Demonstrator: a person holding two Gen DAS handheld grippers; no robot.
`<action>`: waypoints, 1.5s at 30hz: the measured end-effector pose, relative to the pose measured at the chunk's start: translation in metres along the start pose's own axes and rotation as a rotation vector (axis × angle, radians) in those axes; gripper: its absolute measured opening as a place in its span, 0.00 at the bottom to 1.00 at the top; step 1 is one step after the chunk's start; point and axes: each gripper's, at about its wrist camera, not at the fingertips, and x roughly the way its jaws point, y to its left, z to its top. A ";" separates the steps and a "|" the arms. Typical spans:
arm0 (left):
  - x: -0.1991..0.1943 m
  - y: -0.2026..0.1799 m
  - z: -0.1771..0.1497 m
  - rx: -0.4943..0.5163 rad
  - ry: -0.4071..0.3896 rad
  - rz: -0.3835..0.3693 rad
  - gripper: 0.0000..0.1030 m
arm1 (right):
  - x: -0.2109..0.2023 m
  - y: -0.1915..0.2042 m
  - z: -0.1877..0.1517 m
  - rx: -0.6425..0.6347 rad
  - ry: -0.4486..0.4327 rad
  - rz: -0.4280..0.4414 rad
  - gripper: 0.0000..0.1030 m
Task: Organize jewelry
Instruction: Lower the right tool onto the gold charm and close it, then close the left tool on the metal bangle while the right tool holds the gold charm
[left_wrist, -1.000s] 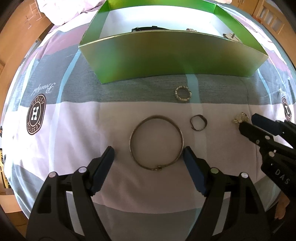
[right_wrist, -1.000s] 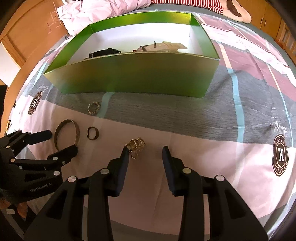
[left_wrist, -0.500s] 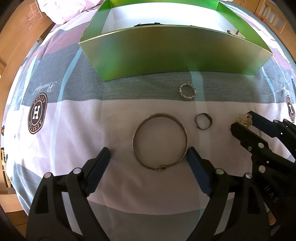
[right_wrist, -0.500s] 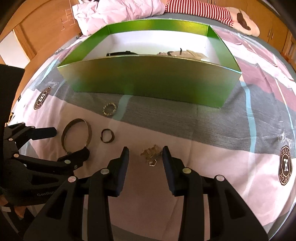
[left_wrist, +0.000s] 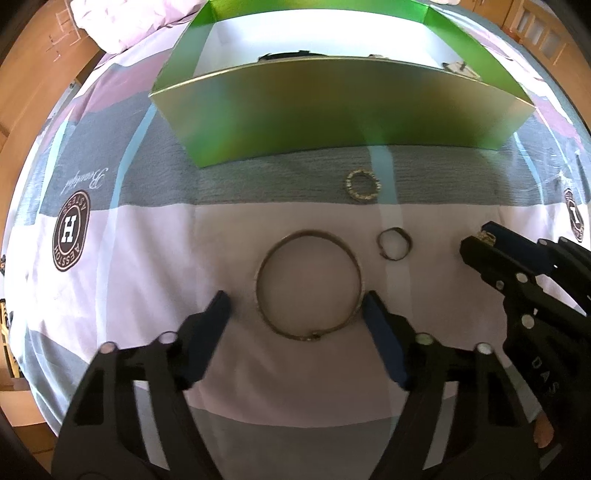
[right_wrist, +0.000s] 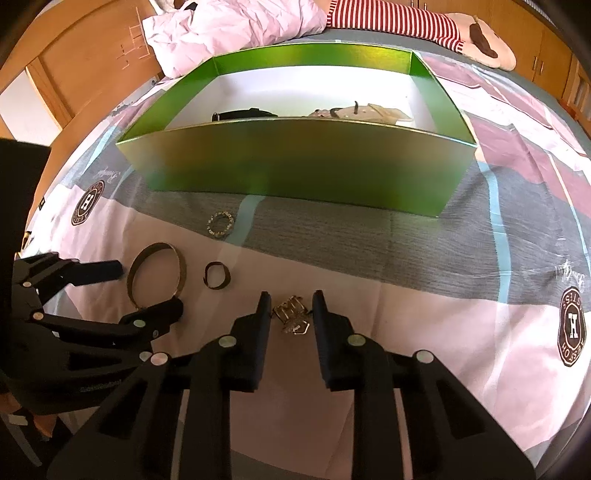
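Note:
A large thin metal bangle (left_wrist: 310, 233) lies flat on the bedspread between the fingers of my left gripper (left_wrist: 295, 301). Its jaws are closing: the right pad touches the bangle's rim, the left pad stands apart from it. My right gripper (right_wrist: 291, 295) points down over a small gold cluster piece (right_wrist: 291, 314), and its jaws are closing close around the piece, which still rests on the cloth. A beaded ring (left_wrist: 364, 185) and a small dark ring (left_wrist: 394, 243) lie loose between the bangle and the green box (right_wrist: 295, 162).
The green box stands open at the back, with a black strap (right_wrist: 240, 114) and a beige piece (right_wrist: 369, 110) on its white floor. A rumpled pink quilt (right_wrist: 240, 26) lies behind it. Wooden cupboards line the edges of the view.
The right gripper has centred over the gold cluster piece and its jaws have narrowed around it. The left jaws have drawn in toward the bangle.

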 end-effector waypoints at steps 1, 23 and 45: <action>0.000 -0.001 0.000 0.005 -0.001 0.000 0.66 | 0.000 -0.001 0.000 0.007 0.002 -0.003 0.24; -0.011 -0.006 0.000 0.028 -0.005 -0.041 0.58 | 0.003 -0.006 0.003 0.041 0.019 -0.014 0.24; -0.011 -0.003 0.003 0.017 -0.013 -0.028 0.58 | -0.002 -0.005 0.003 0.042 0.009 -0.002 0.24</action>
